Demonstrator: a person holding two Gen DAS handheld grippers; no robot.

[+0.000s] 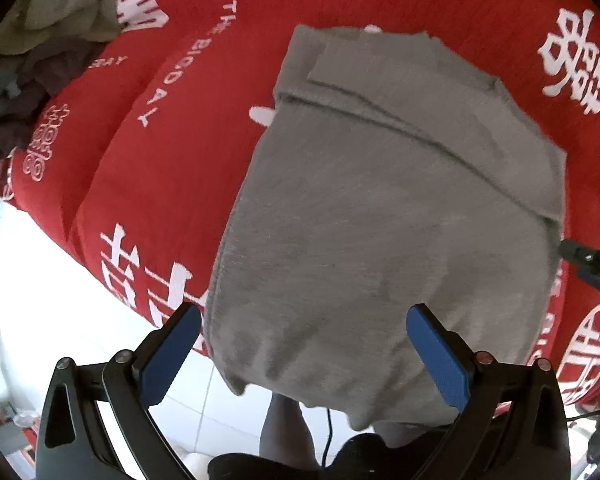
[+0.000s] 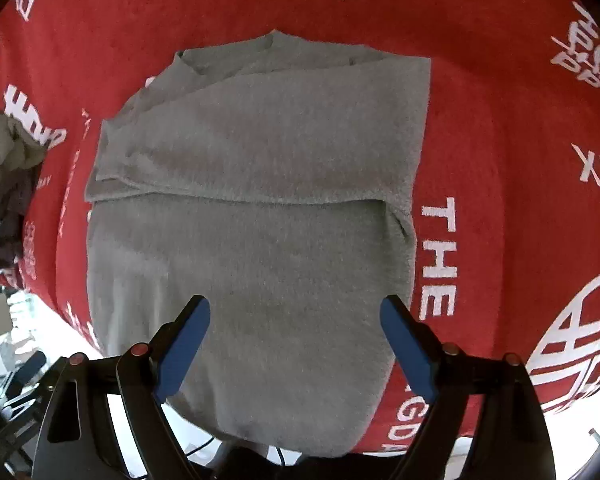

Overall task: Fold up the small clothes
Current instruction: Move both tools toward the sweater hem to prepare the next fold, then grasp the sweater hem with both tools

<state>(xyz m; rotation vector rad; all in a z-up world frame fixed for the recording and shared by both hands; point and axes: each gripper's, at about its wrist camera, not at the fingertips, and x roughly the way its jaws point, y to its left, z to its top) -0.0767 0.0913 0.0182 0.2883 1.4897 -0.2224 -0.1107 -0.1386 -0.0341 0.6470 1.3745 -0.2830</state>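
A grey garment (image 1: 380, 208) lies on a red bedspread (image 1: 172, 184), with its sides folded in over the upper half and its lower end hanging over the bed's near edge. It also fills the middle of the right wrist view (image 2: 256, 208). My left gripper (image 1: 304, 320) is open and empty, hovering over the garment's lower end. My right gripper (image 2: 296, 312) is open and empty above the same lower part. The right gripper's tip (image 1: 588, 260) shows at the right edge of the left wrist view.
A heap of olive, brown and dark clothes (image 1: 48, 44) sits on the bedspread to the far left, also seen in the right wrist view (image 2: 4, 168). The bed's near edge drops to a white tiled floor (image 1: 60, 304). The person's legs (image 1: 288, 428) stand below.
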